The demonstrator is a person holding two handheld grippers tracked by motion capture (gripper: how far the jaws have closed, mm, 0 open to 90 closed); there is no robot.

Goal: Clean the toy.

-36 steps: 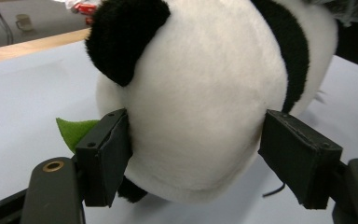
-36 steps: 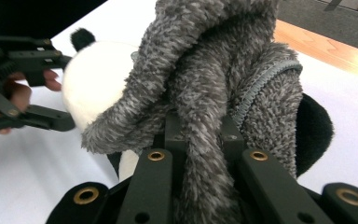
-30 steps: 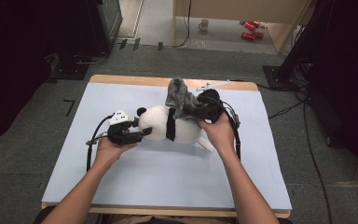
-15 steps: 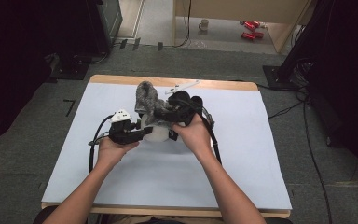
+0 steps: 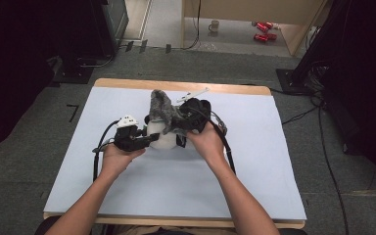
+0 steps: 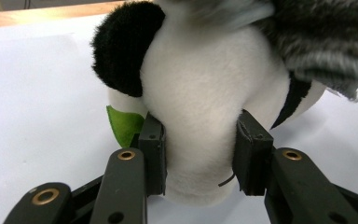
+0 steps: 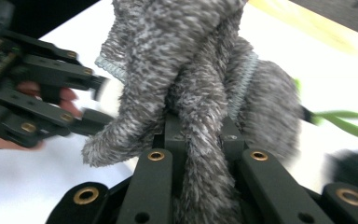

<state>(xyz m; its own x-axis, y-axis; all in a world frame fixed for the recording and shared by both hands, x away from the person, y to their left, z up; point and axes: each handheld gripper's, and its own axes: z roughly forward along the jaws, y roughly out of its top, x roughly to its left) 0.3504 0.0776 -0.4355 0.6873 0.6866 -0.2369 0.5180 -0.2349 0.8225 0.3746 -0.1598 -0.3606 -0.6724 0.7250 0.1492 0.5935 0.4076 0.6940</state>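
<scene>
Each black tool (image 6: 200, 154) has brass-ringed screws, square pads (image 6: 252, 151) and a trailing black cable (image 5: 97, 154).

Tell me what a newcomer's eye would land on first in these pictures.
First, the black-and-white plush toy in the middle of the white table cover, squeezed at its white belly by the left gripper, whose jaws have just been closing. Next, the fuzzy grey cloth bunched over the toy's top, pinched in the right gripper. A small green patch peeks out beside the toy's base.
</scene>
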